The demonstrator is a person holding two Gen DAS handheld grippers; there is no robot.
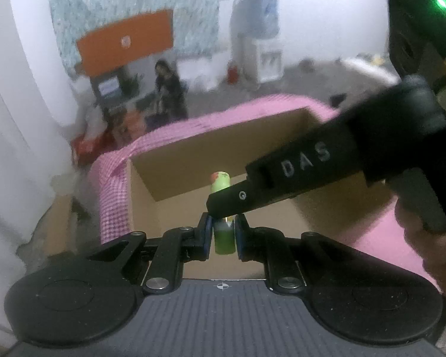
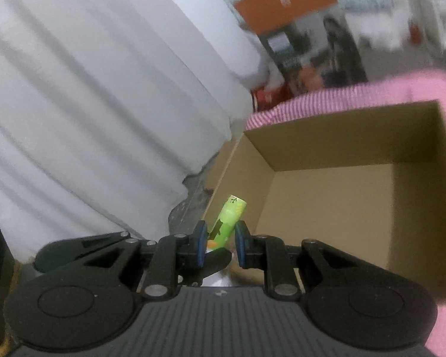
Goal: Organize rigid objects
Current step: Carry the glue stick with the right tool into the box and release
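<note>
A small green cylindrical bottle stands between the blue pads of my left gripper, which is shut on its lower part. My right gripper reaches in from the right and crosses the bottle's middle; its top shows above. In the right wrist view the bottle sits tilted between my right gripper's blue pads, which close on it, with a left finger below. Both grippers hold it over the near edge of an open cardboard box.
The cardboard box sits on a pink checked cloth covering the surface. White fabric hangs to the left. Beyond are an orange board, a seated person and a water dispenser.
</note>
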